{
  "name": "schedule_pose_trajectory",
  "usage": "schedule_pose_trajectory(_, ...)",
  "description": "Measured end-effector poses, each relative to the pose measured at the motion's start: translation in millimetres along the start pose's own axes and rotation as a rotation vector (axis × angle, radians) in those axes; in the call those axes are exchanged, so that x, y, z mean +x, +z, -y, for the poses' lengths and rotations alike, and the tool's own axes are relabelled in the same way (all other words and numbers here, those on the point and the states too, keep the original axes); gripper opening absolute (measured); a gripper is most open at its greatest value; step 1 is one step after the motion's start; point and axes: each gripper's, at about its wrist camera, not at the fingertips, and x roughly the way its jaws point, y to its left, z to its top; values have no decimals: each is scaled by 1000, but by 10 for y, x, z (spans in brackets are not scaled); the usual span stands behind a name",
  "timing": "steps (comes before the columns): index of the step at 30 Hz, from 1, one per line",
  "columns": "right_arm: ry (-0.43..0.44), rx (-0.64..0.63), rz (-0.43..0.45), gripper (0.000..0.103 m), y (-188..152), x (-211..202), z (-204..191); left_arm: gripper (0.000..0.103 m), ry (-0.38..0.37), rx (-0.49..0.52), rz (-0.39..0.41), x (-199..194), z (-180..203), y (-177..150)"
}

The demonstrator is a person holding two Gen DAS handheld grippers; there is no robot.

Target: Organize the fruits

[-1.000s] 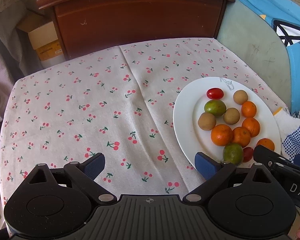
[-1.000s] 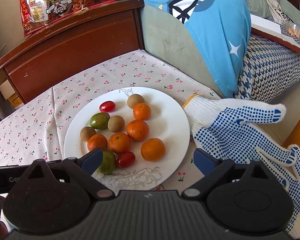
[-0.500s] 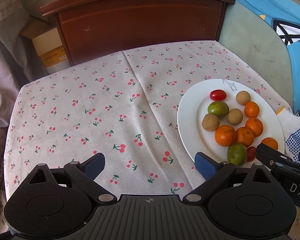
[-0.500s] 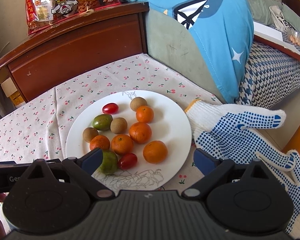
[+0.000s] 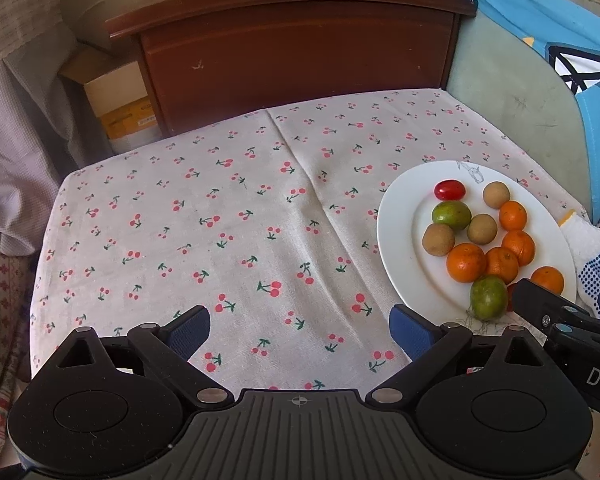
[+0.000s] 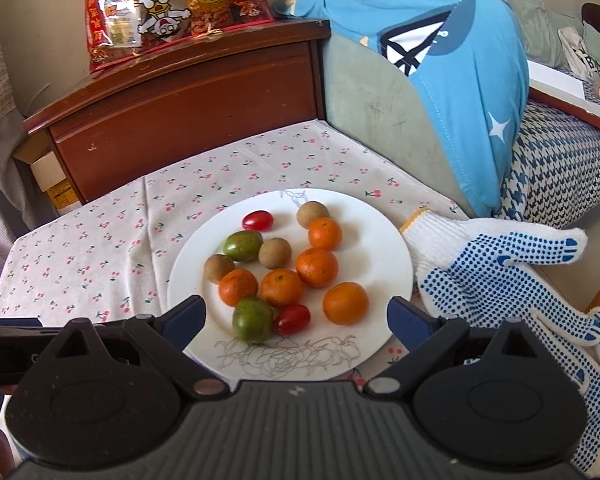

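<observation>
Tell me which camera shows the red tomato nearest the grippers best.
The right wrist view: that cherry tomato lies fully visible beside a green fruit on the plate. In the left wrist view only a sliver shows, behind the right gripper.

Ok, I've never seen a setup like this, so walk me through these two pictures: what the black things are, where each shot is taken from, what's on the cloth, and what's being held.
There is no robot here. A person holds a two-finger claw in each hand, and each claw carries a wide-angle camera looking out along its blue-tipped fingers.

One picture is from the left claw, over the cherry-print tablecloth. The other is from the right claw, over the white plate.

The plate holds five oranges, three brown fruits, two green fruits and two cherry tomatoes. A dotted work glove lies right of the plate.

Both claws are open and hold nothing.
</observation>
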Motion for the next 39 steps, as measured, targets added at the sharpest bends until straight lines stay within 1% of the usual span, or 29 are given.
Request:
schedule_pose_trajectory(5,27,-26,11,97,-57,-42,-121,98,12,-11,0,-38,-118,-83)
schedule_pose_trajectory(9,59,-56,21,97,-140,-77,-240,98,19,-44,-4,-76,-262,-189)
schedule_pose_trajectory(16,156,-87,37,97,-353,-167,-435,98,42,-95,-26,-102,-493,-409)
schedule_pose_trajectory(20,193,-86,36,97,-513,-202,-514,98,84,-85,-20,-116,-580,-529)
schedule_pose_trajectory(23,204,-120,51,97,-622,-228,-581,98,99,-100,-29,-110,-688,-604)
schedule_pose_trajectory(26,239,-187,63,97,-716,-240,-672,98,111,-118,-36,-99,-784,-654)
schedule_pose_trajectory(29,249,-230,71,97,-822,-220,-755,98,114,-150,-50,-75,-878,-689)
schedule_pose_trajectory(32,252,-259,58,97,-910,-162,-818,98,117,-172,-56,-57,-954,-713)
schedule_pose_trajectory(34,253,-257,55,97,-952,-131,-842,98,117,-181,-56,-57,-990,-724)
schedule_pose_trajectory(37,278,-254,38,99,-990,-68,-882,98,117,-186,-55,-50,-1023,-729)
schedule_pose_trajectory(39,275,-263,37,101,-1027,-34,-914,98,113,-188,-55,-41,-1032,-730)
